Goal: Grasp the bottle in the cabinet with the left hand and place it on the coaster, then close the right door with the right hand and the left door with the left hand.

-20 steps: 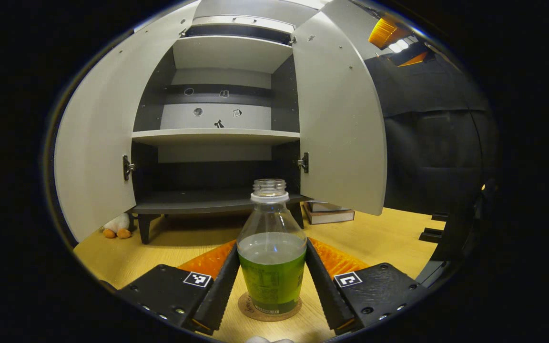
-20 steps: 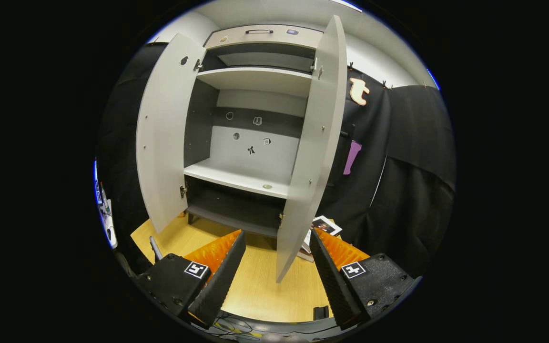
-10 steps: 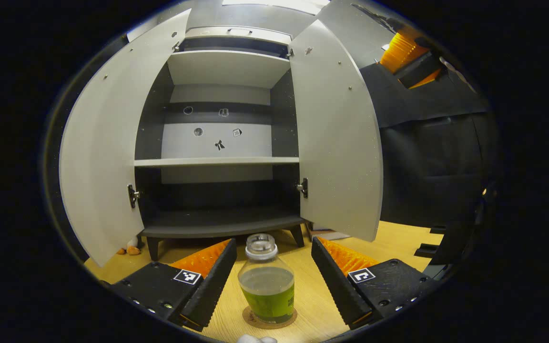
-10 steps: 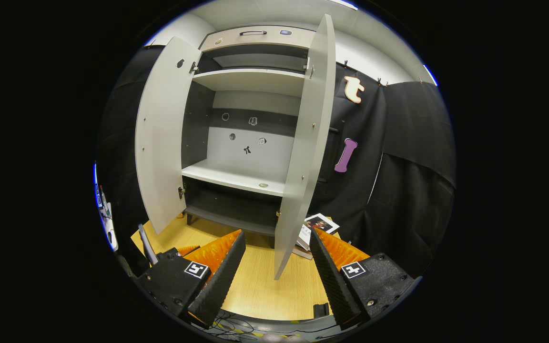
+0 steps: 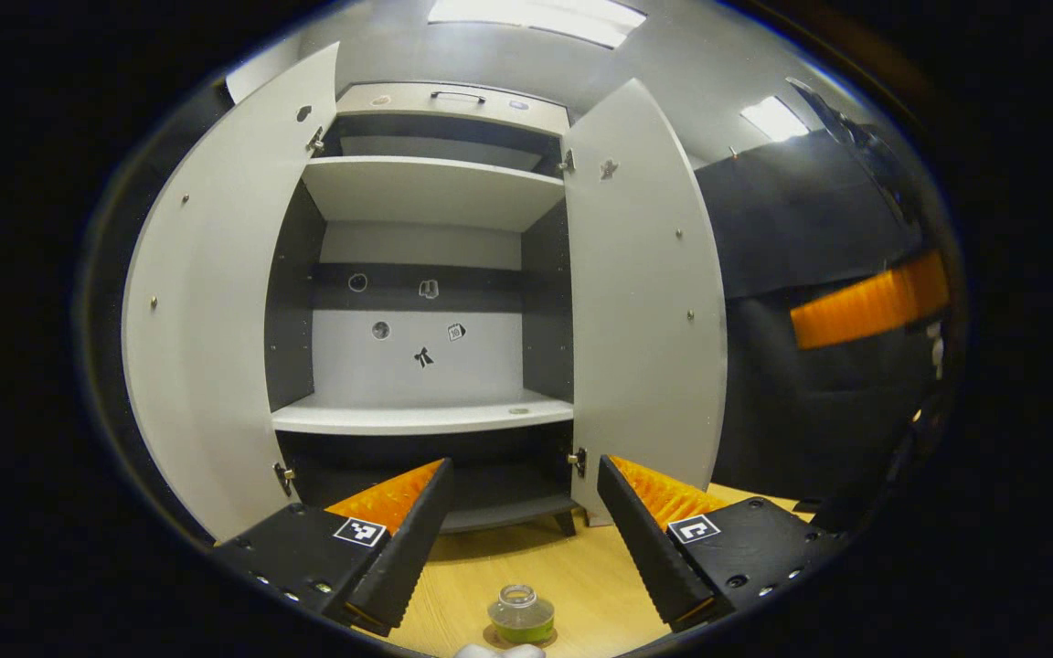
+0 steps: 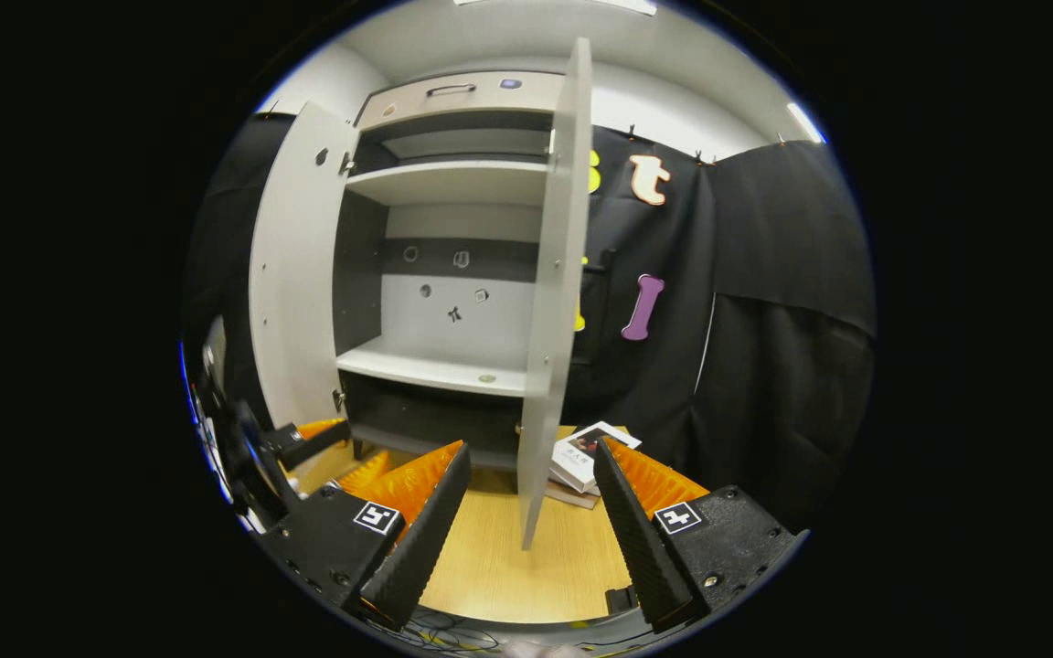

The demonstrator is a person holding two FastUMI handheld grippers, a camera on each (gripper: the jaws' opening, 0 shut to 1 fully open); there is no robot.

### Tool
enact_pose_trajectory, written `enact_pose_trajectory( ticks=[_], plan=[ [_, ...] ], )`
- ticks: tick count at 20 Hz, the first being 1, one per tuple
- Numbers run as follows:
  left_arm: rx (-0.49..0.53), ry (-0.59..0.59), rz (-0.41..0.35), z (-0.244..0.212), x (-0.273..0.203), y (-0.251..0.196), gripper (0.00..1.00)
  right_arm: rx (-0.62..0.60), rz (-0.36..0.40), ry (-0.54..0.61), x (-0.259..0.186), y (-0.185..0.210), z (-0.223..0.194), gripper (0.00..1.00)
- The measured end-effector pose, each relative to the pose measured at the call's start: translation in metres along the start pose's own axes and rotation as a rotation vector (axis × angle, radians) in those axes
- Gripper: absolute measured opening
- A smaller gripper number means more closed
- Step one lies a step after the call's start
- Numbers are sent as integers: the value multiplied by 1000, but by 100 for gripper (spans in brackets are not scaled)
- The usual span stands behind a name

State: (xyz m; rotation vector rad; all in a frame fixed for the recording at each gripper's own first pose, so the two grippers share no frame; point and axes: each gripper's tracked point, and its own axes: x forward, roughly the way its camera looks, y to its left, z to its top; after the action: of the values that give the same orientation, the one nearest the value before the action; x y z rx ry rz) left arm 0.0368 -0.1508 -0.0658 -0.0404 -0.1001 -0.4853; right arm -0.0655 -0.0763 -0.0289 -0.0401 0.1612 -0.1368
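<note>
I see a pale wooden table (image 5: pixel 572 585) carrying everything. The grey cabinet (image 5: pixel 426 274) stands on it on short dark legs, both doors open. In front of it a bottle (image 5: pixel 520 614) of green liquid sits upright on a round coaster (image 5: pixel 494 634). In the right gripper view, a few books (image 6: pixel 584 454) lie stacked just beside the cabinet.

cabinet doors (image 5: pixel 645 302): matt grey board | table (image 6: pixel 499 557): pale wood grain | bottle (image 5: pixel 520 614): clear plastic
</note>
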Motion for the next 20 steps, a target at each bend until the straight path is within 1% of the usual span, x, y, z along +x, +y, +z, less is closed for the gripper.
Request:
enact_pose_trajectory(
  ticks=[2, 6, 9, 12, 14, 17, 20],
  plan=[
    [4, 5, 55, 25, -6, 18, 96, 14, -18, -27, 2, -9, 8, 83],
    [17, 14, 163, 61, -36, 63, 96, 48, -53, -100, 8, -30, 30, 83],
    [48, 27, 255, 72, -71, 99, 96, 70, -96, -135, 21, -59, 44, 83],
    [68, 53, 346, 74, -107, 127, 96, 86, -157, -178, 39, -97, 62, 83],
    [66, 60, 392, 78, -121, 134, 96, 102, -141, -183, 58, -107, 72, 83],
    [73, 70, 441, 79, -135, 137, 96, 116, -120, -191, 88, -121, 86, 83],
    [106, 80, 489, 80, -141, 136, 96, 118, -60, -184, 113, -119, 97, 84]
  ],
)
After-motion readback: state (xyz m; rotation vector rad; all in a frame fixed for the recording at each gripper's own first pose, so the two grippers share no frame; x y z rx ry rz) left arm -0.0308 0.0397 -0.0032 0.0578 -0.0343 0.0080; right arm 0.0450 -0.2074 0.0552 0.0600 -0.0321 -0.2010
